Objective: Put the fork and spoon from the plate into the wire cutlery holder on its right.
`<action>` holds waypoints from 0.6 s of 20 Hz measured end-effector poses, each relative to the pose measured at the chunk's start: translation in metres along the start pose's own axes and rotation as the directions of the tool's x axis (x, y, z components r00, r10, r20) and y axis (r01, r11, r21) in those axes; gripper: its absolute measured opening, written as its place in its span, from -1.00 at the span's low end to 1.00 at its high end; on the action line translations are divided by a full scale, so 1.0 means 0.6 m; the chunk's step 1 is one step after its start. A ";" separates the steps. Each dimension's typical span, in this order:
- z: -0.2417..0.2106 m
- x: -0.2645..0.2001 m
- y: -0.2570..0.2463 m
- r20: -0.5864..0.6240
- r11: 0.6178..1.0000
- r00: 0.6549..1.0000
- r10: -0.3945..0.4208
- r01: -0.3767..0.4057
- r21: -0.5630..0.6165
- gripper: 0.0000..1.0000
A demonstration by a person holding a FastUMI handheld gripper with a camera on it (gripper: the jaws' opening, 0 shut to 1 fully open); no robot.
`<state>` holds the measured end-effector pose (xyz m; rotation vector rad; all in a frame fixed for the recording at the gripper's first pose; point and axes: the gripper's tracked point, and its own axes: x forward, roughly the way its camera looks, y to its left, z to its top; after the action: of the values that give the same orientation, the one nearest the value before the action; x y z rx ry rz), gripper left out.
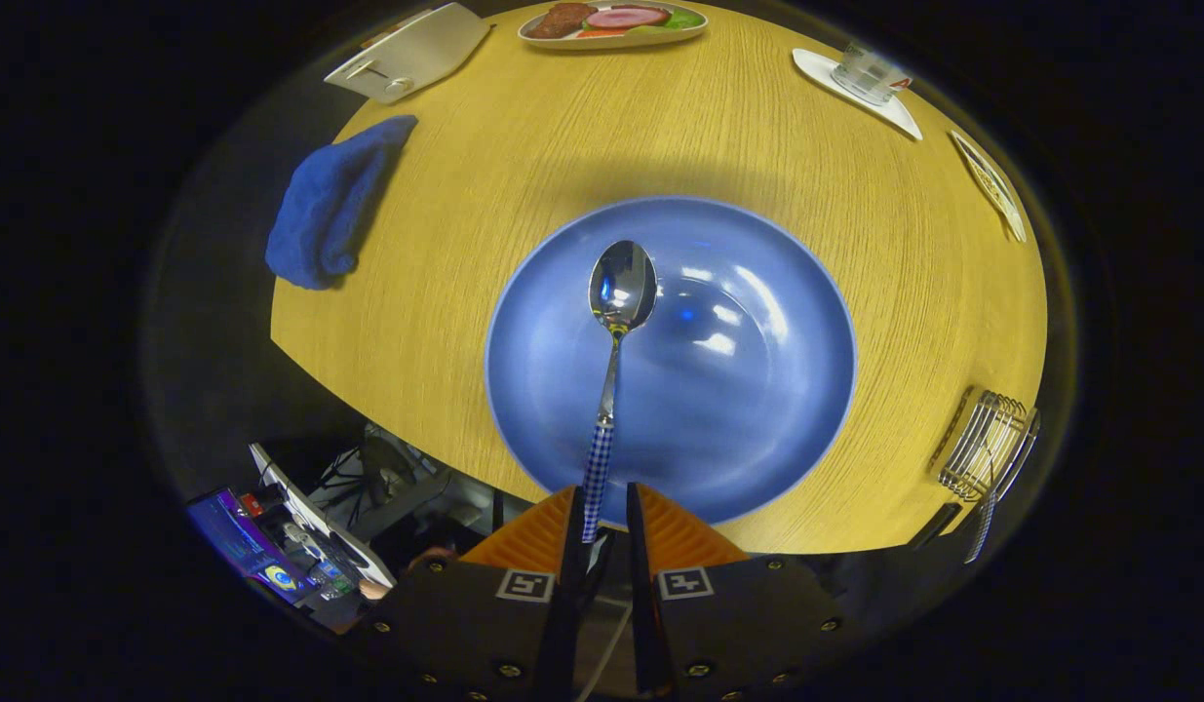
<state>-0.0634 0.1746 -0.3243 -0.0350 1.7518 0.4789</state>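
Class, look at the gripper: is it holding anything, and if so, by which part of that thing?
The gripper holds the spoon by the end of its checked handle, fingers closed on it. The bowl of the spoon points away over the blue plate.

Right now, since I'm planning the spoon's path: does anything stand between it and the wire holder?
Nothing visible does. The spoon has its handle between the fingers of the tool, above the blue plate; from there to the wire holder lies bare tabletop. A checked handle already hangs at the holder.
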 end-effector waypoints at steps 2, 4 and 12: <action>0.000 0.009 0.004 -0.014 1.000 1.000 -0.003 0.003 -0.001 -0.51; -0.005 0.018 0.003 -0.030 1.000 0.999 -0.023 0.023 -0.013 -0.51; -0.001 0.044 0.009 -0.057 0.999 0.997 -0.048 0.047 -0.025 -0.52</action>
<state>-0.0722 0.1854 -0.3477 -0.1083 1.7980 0.4679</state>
